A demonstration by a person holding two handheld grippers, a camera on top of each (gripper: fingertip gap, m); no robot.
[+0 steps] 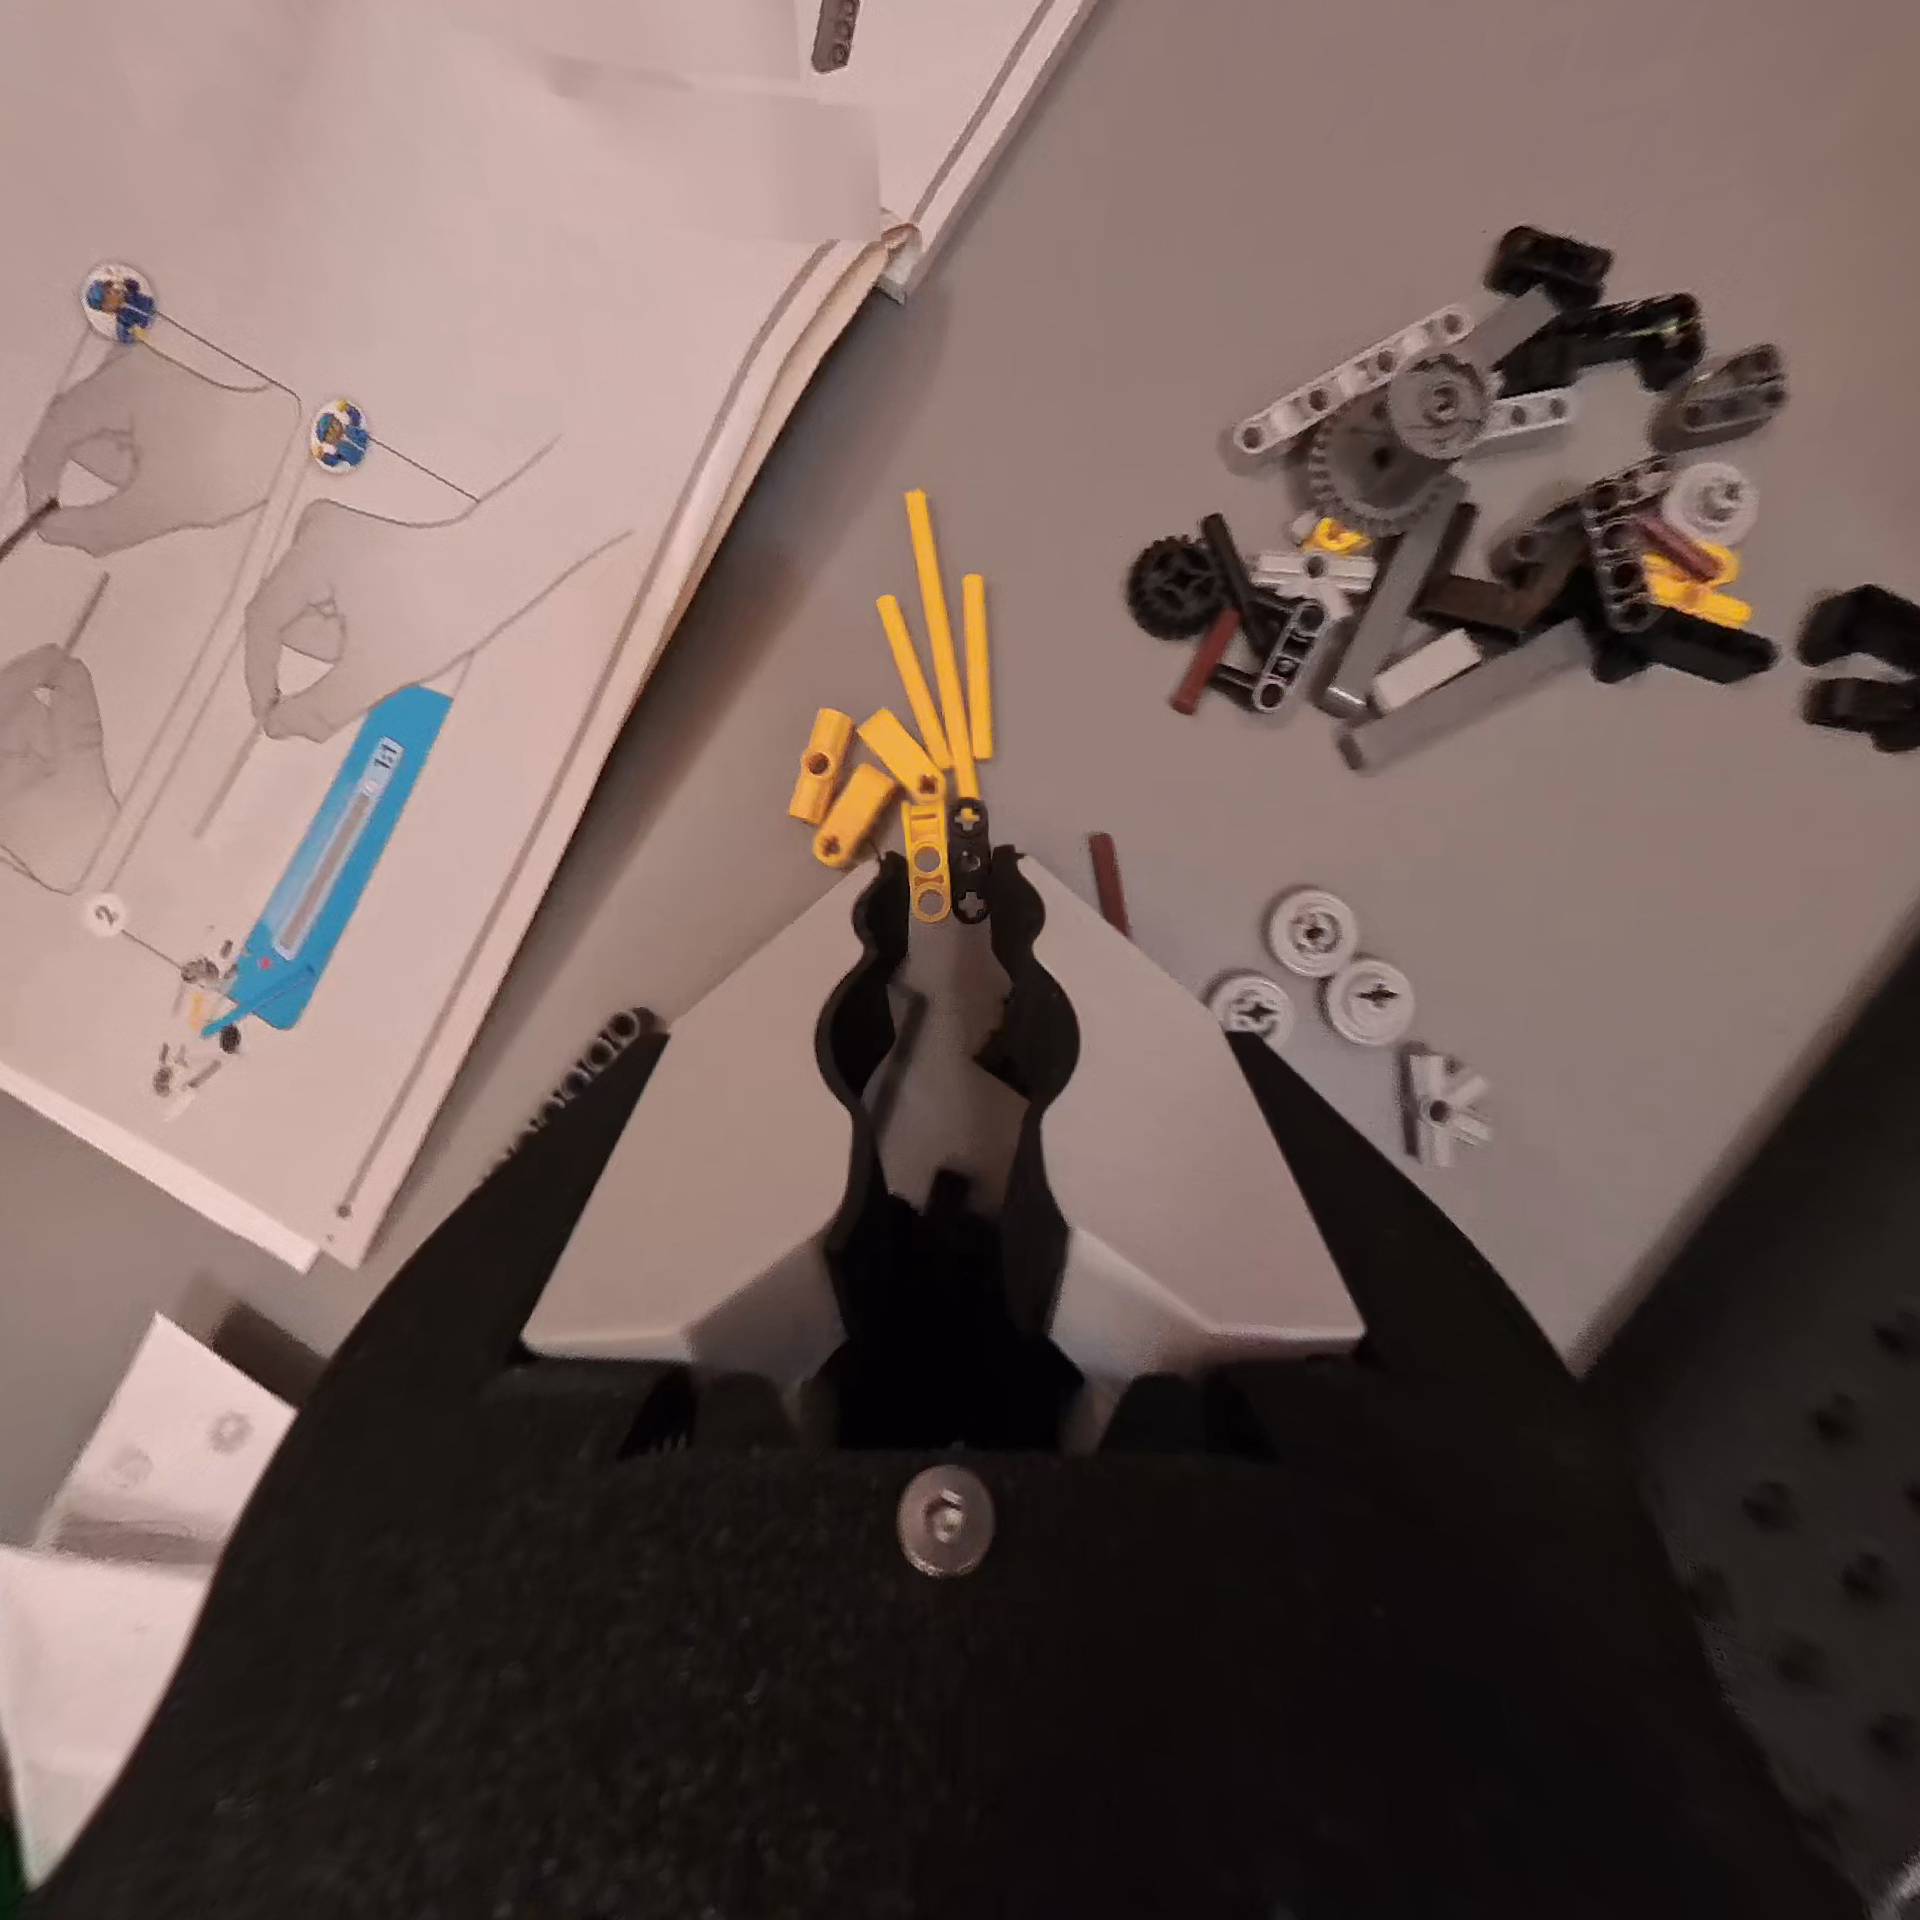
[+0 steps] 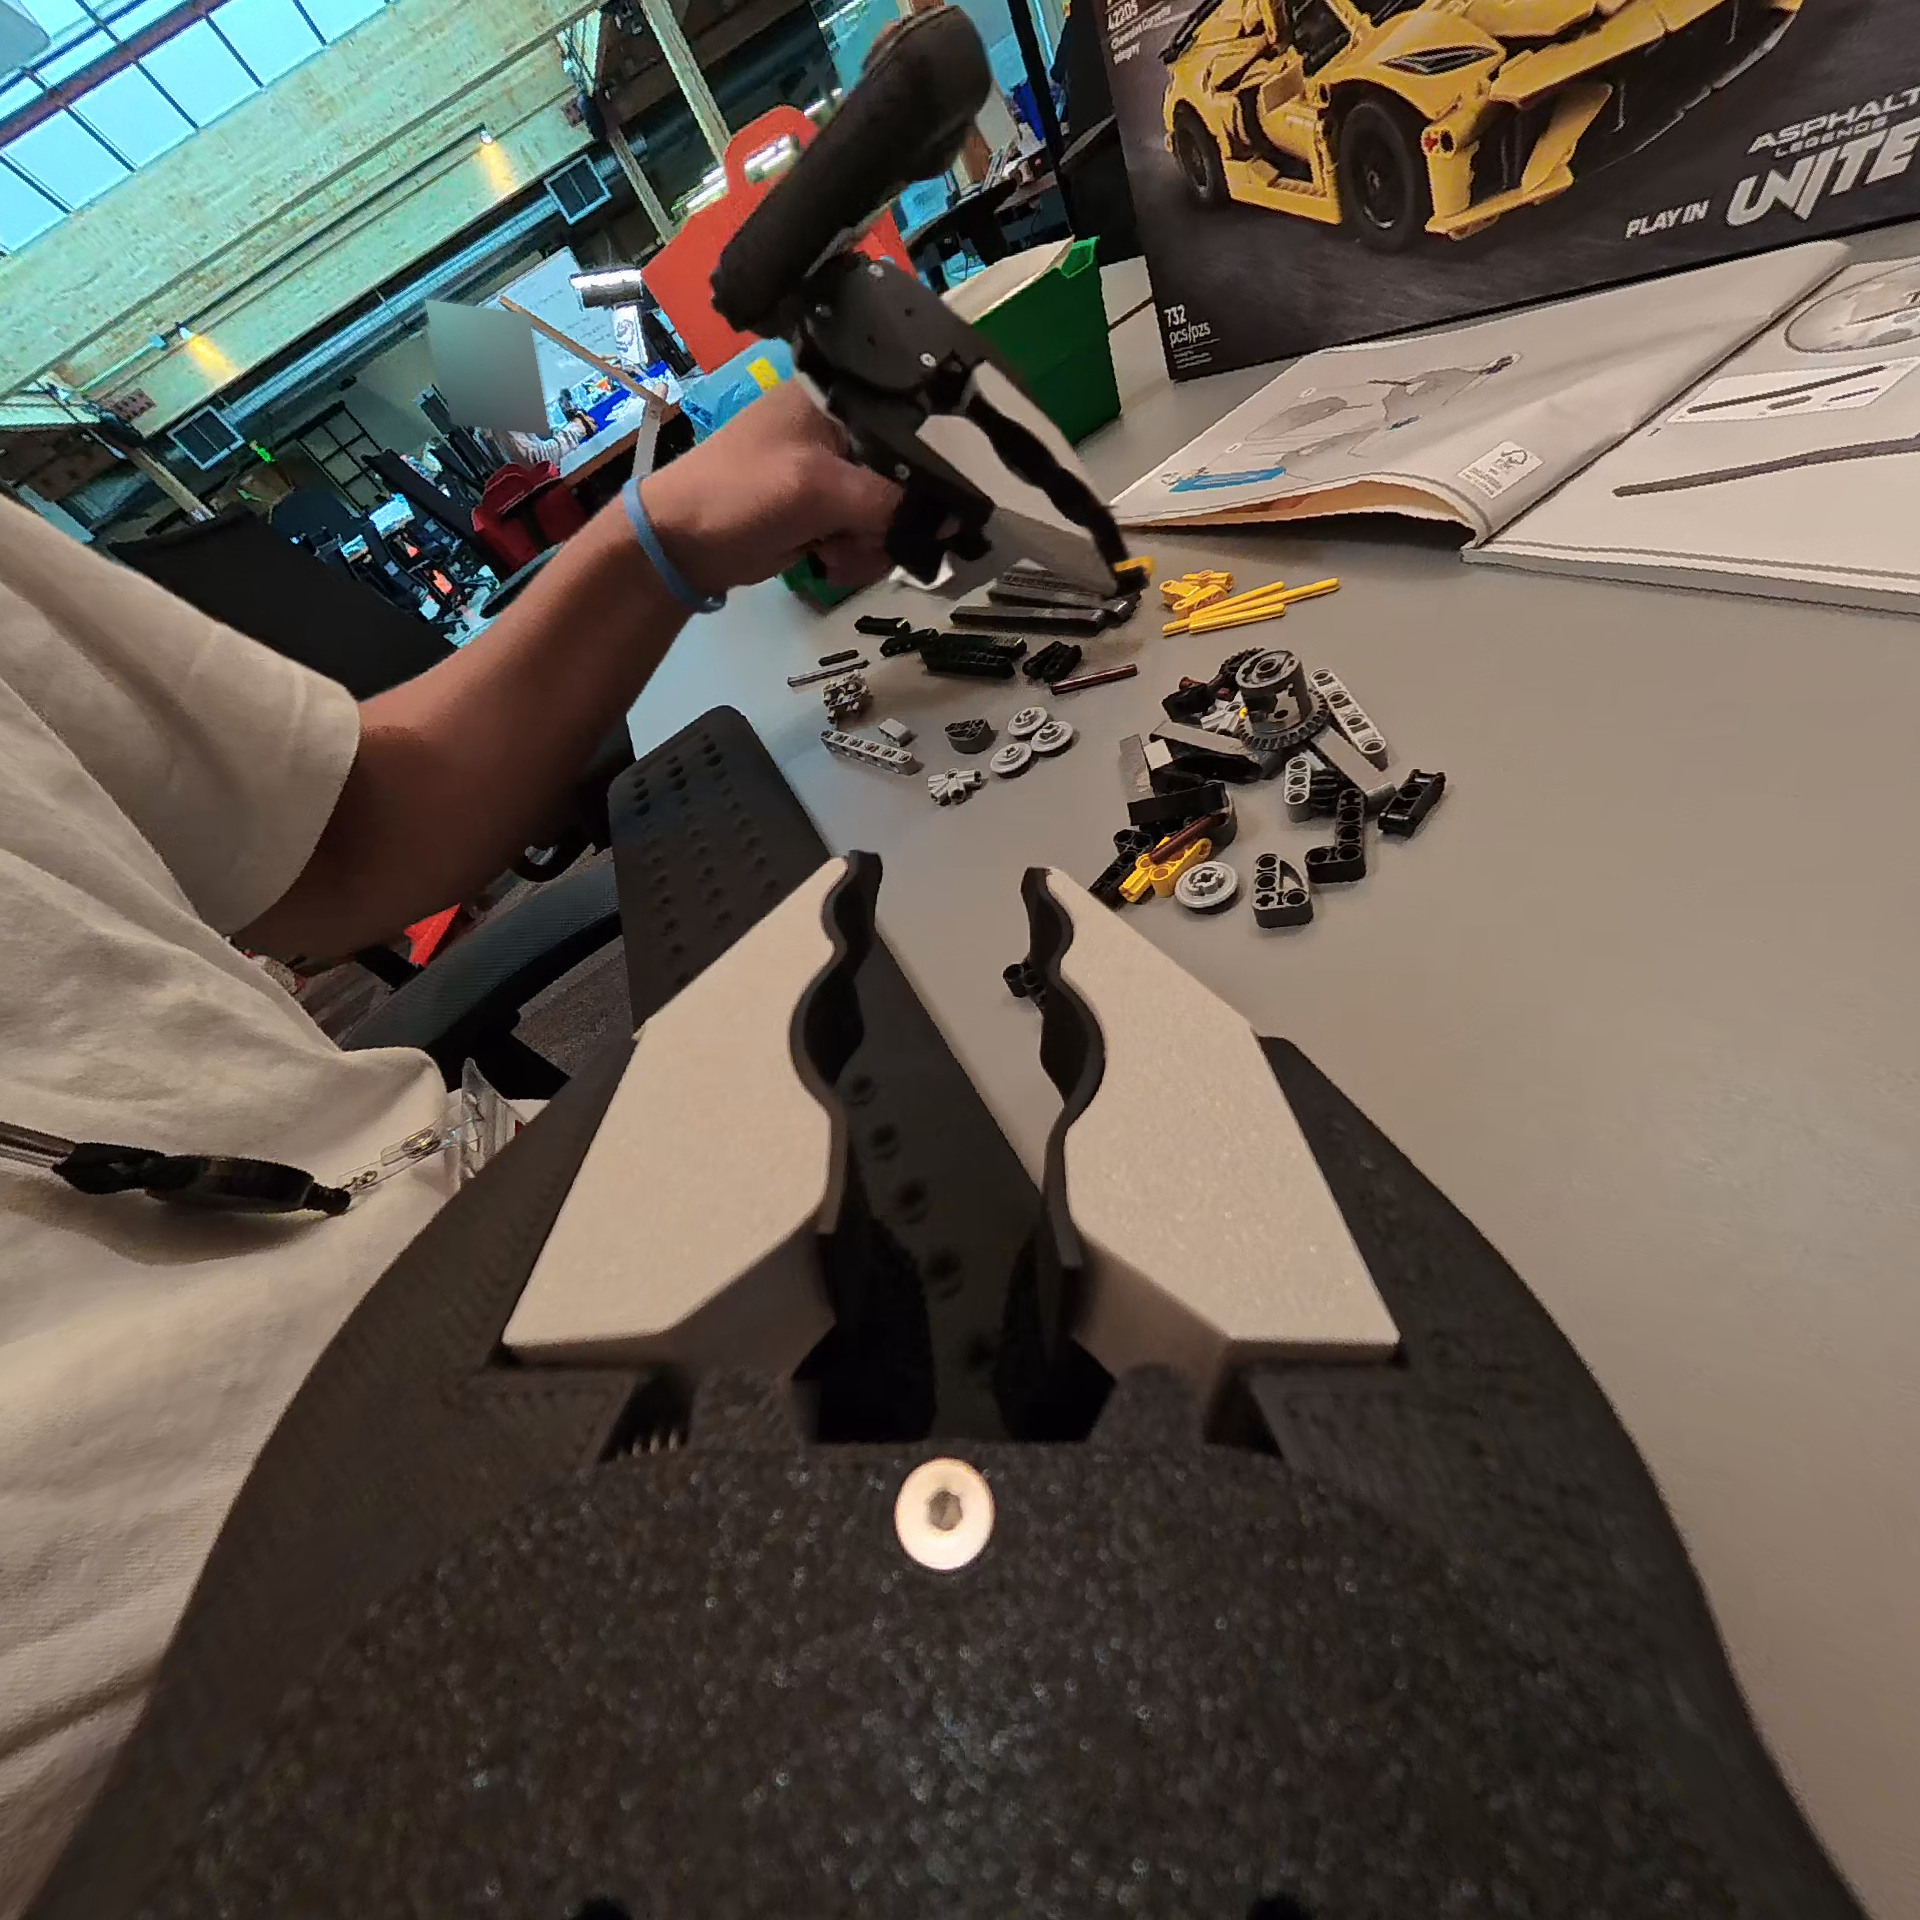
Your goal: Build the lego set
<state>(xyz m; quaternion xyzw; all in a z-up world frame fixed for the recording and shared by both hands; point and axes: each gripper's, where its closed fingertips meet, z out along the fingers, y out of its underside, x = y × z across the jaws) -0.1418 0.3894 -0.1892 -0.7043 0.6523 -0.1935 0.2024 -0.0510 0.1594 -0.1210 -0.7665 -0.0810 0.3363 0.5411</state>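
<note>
My left gripper (image 1: 948,868) has its fingers pinching two short beams side by side, a yellow beam (image 1: 927,868) and a black beam (image 1: 970,862), at the desk (image 1: 1299,156) surface. Yellow axles (image 1: 940,634) lie just beyond, the instruction booklet (image 1: 364,520) to the left. My right gripper (image 2: 951,883) hovers with fingers spread, holding nothing; the mixed parts pile (image 2: 1268,769) lies ahead.

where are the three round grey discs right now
In the left wrist view, the three round grey discs lie clustered on the grey table, right of the left tool, beside a dark red rod.
</note>
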